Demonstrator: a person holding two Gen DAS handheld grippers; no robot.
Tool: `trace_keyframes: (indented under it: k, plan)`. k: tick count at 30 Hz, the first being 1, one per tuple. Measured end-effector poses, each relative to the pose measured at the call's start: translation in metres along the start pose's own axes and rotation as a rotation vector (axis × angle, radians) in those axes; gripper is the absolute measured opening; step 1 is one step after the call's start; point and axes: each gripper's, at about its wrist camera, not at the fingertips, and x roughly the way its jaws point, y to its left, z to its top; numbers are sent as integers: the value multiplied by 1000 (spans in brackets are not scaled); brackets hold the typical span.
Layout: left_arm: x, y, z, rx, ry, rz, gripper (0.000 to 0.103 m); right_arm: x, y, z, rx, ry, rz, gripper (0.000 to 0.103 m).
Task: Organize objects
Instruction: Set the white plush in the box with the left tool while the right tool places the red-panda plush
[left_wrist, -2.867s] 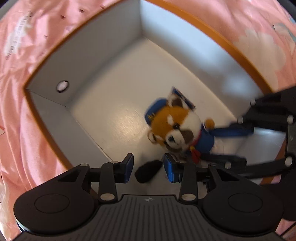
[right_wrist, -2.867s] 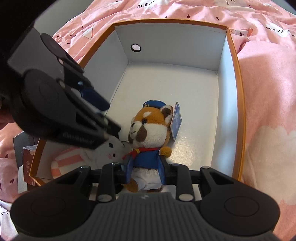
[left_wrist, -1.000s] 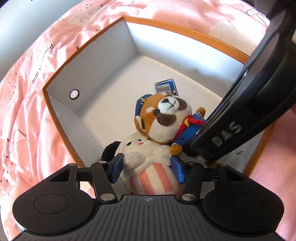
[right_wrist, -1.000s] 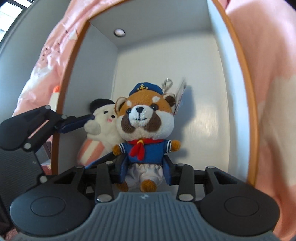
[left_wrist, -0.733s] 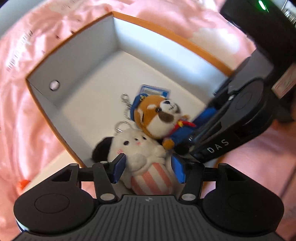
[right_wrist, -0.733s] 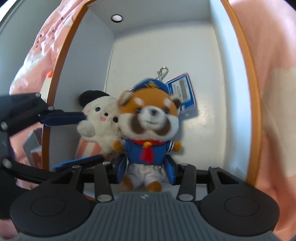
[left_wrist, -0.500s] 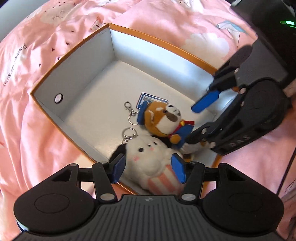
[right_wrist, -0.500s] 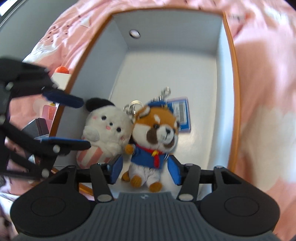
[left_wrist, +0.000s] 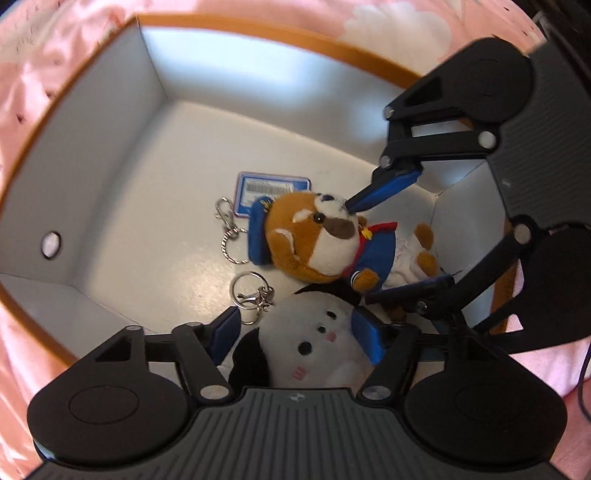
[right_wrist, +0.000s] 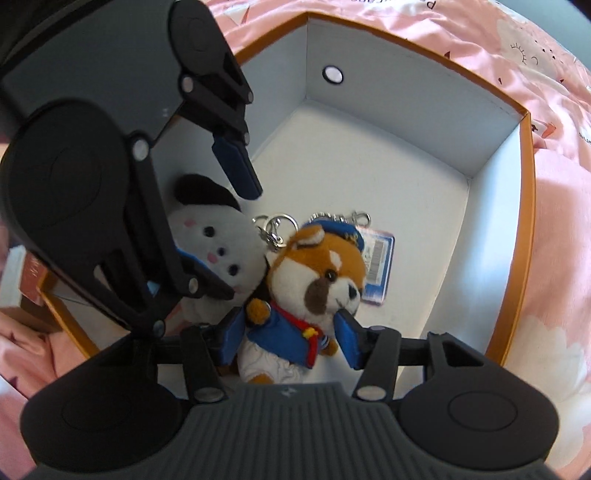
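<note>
A red panda plush (left_wrist: 314, 240) in a blue sailor suit and a white plush (left_wrist: 314, 343) with black ears lie side by side on the floor of a white box with an orange rim (left_wrist: 258, 27). My left gripper (left_wrist: 297, 336) points down over the white plush (right_wrist: 218, 247); its jaws are opening and straddle the head without pressing. My right gripper (right_wrist: 290, 336) has its jaws opening around the panda's body (right_wrist: 317, 273), pads just clear. Each gripper also shows in the other view, the right gripper (left_wrist: 362, 251) and the left gripper (right_wrist: 238, 242).
A blue hang tag (left_wrist: 273, 188) and two metal key rings (left_wrist: 251, 291) lie on the box floor beyond the plushes. Pink patterned bedding (right_wrist: 554, 184) surrounds the box. A stack of small boxes (right_wrist: 22, 284) sits outside the box's near left corner.
Both plushes went from being gripped to lying on the box floor. Both pairs of jaws have widened. The left gripper has swung across over the box, and the right has rolled.
</note>
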Motion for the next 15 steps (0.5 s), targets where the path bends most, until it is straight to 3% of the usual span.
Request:
trace_keyframes:
  k: [2, 4, 5, 9, 12, 15]
  plan:
    - [6, 8, 2, -68, 39, -27, 81, 6, -6, -1, 38, 25, -1, 56]
    - [8, 14, 4, -147, 65, -49, 73, 9, -14, -5, 105, 37, 39, 48]
    - [7, 13, 4, -158, 72, -37, 72, 10, -19, -6, 136, 34, 74, 41]
    - [4, 5, 8, -248, 111, 50, 64, 5, -35, -11, 259, 26, 124, 34]
    - [2, 1, 12, -311, 120, 113, 62, -5, -40, -15, 307, 9, 159, 32]
    - [-2, 0, 12, -360, 108, 144, 60, -14, -44, -20, 351, 1, 261, 32]
